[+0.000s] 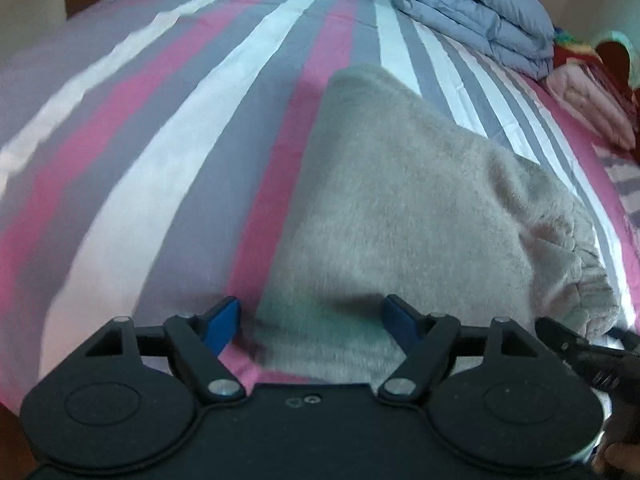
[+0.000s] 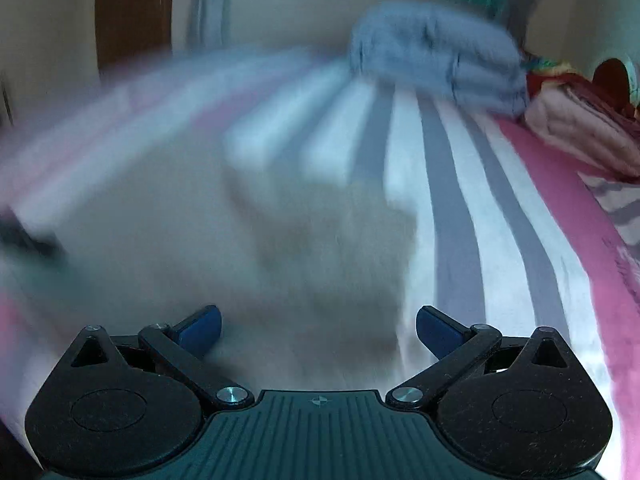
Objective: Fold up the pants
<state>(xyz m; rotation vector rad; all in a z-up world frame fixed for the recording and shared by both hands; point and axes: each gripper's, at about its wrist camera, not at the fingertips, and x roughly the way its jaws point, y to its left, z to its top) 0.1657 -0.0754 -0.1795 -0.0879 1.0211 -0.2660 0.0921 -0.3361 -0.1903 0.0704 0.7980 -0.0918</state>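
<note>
My left wrist view looks low and close along its jaws across the striped bed (image 1: 168, 168), over the grey pants (image 1: 400, 200). My right wrist view faces likewise, blurred. Both share the folded blue bedding (image 1: 476, 20) (image 2: 436, 56) at the far end.

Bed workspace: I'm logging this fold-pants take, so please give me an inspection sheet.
Surface: pink, grey and white striped bedsheet.
Job's things: grey fleece pants, lying in a folded bundle on the sheet.
Clutter: folded blue-grey quilt; folded pink blanket at the far right.
Grippers: left gripper open over the pants' near edge; right gripper open, view blurred.
Cables: nothing seen.
Surroundings: brown wooden door, beige wall.
</note>
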